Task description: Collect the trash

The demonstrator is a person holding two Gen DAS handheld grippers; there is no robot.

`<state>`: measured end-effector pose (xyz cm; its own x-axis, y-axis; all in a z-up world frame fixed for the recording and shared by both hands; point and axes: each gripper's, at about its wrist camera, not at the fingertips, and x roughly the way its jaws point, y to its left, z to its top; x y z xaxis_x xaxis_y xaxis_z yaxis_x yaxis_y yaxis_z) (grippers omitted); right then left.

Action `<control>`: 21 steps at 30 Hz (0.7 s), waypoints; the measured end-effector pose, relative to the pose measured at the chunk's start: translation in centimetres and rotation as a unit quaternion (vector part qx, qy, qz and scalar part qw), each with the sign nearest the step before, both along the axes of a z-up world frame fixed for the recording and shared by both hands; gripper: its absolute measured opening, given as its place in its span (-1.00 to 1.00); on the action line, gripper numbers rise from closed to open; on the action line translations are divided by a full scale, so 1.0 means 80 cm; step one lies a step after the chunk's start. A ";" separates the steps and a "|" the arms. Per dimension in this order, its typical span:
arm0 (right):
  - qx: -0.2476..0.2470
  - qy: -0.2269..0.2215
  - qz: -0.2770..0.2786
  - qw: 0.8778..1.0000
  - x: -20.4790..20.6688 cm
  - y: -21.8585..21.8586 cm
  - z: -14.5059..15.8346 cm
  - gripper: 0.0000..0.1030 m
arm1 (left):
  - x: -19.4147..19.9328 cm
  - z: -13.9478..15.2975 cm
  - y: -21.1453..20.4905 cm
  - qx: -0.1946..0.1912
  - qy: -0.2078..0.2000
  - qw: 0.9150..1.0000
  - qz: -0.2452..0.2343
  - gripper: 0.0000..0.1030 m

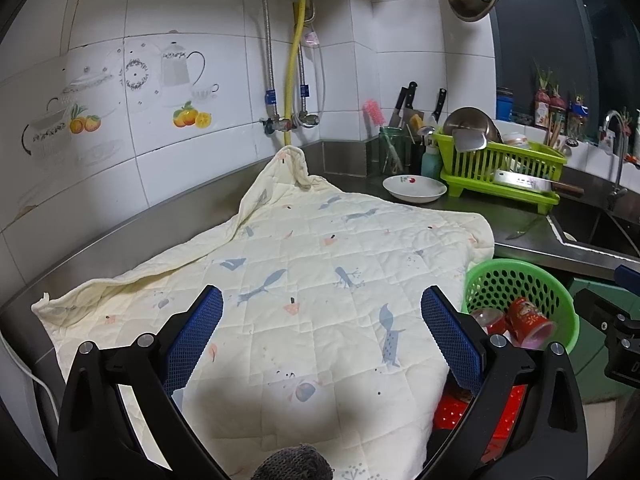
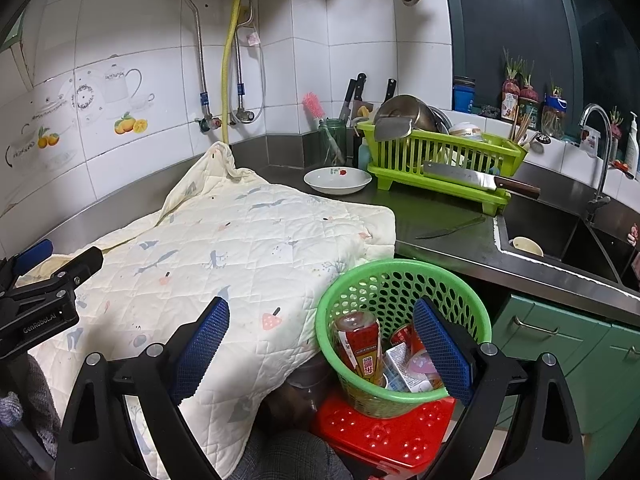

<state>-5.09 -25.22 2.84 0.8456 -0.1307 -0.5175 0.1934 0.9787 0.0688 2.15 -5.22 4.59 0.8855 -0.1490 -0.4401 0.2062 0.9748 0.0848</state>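
A green perforated basket (image 2: pixel 404 280) (image 1: pixel 516 280) stands on a red plastic stool (image 2: pixel 384 432) beside the counter. Inside it lie a red bottle (image 2: pixel 358 344), a red cup (image 1: pixel 530 322), a small white carton (image 2: pixel 402 366) and other wrappers. My right gripper (image 2: pixel 320 344) is open, its right finger over the basket's rim, nothing held. My left gripper (image 1: pixel 322 332) is open above the quilted cloth (image 1: pixel 304 280), empty. The left gripper's black body (image 2: pixel 44 304) shows at the left of the right wrist view.
The cream quilted cloth (image 2: pixel 224 264) covers the steel counter (image 2: pixel 440 220). Beyond it: a white dish (image 2: pixel 338 180), a lime dish rack (image 2: pixel 440 160) with a cleaver (image 2: pixel 472 180), a loose knife (image 2: pixel 452 228), a sink (image 2: pixel 560 240) with a cup, a tap (image 2: pixel 600 152). Green cupboards (image 2: pixel 560 344) below.
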 end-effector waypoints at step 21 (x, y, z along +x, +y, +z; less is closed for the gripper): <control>0.002 0.004 0.000 1.000 0.002 0.001 -0.006 0.75 | 0.000 -0.006 0.002 -0.003 0.005 1.000 0.003 0.90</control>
<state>-4.93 -25.13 2.39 0.8417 -0.1282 -0.5246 0.1934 0.9785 0.0712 2.17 -5.09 4.15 0.8816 -0.1456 -0.4490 0.2008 0.9766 0.0776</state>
